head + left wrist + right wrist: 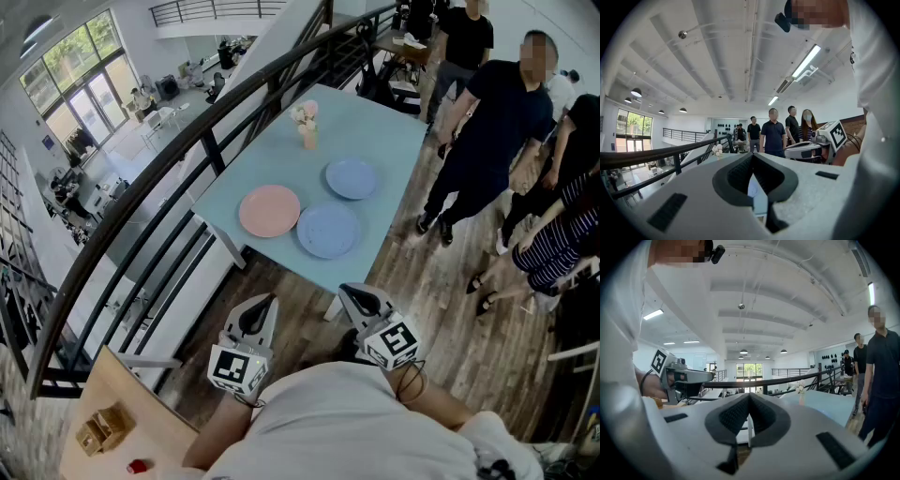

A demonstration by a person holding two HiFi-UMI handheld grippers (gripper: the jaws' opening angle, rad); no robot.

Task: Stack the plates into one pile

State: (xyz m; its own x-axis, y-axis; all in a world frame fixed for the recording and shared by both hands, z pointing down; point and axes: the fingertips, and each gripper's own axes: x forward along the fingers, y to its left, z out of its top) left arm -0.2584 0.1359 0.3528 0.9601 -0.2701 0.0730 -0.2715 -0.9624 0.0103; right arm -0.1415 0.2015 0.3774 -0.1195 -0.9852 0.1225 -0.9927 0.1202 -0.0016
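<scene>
I hold both grippers level and close to my body, well short of the table (262, 155). The left gripper (265, 303) and right gripper (354, 293) each have their fingers pressed together with nothing between them.

Three plates lie apart, not yet stacked. A pink plate (269, 210) sits by the near edge towards the left corner. A blue plate (328, 231) is just beside it on the same edge, their rims touching or nearly so. A second blue plate (351, 178) lies further in, towards the right edge. A vase (307, 125) stands beyond them.

I judge the main risks to be these: nudging a flat plate off the near edge, dragging its neighbour along when lifting, or bumping the people (497, 122) standing by the right edge.
</scene>
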